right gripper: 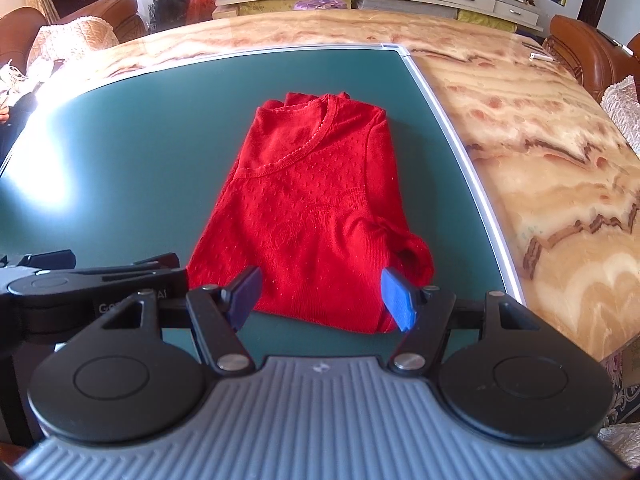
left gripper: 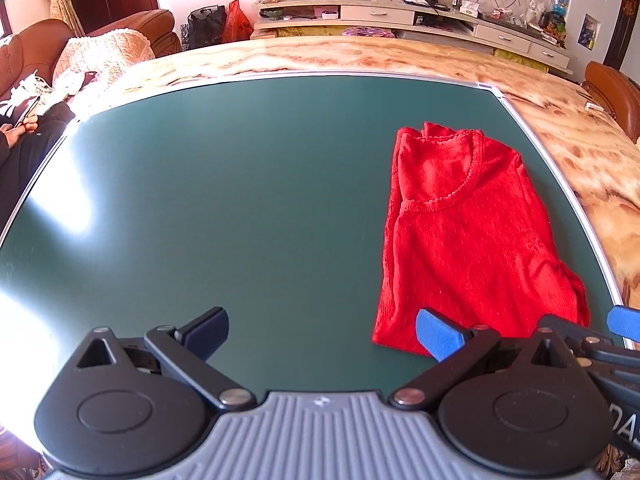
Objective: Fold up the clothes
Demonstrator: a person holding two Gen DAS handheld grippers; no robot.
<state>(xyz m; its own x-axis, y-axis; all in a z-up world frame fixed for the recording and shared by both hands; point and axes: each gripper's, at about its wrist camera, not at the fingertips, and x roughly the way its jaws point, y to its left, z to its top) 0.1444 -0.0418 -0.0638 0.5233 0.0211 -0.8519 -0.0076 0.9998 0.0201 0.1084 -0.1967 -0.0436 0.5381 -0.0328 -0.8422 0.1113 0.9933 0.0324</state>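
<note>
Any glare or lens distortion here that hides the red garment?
Left wrist: glare whitens the mat's left side, garment clear. Right wrist: same glare at left, garment sharp and evenly lit. Both: fisheye bows the mat's edges.

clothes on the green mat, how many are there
1. A red knit top lies partly folded on the green mat, toward its right edge by the marble tabletop. It sits just beyond the open right gripper. Nothing else shows, though the near edge is hidden.
</note>
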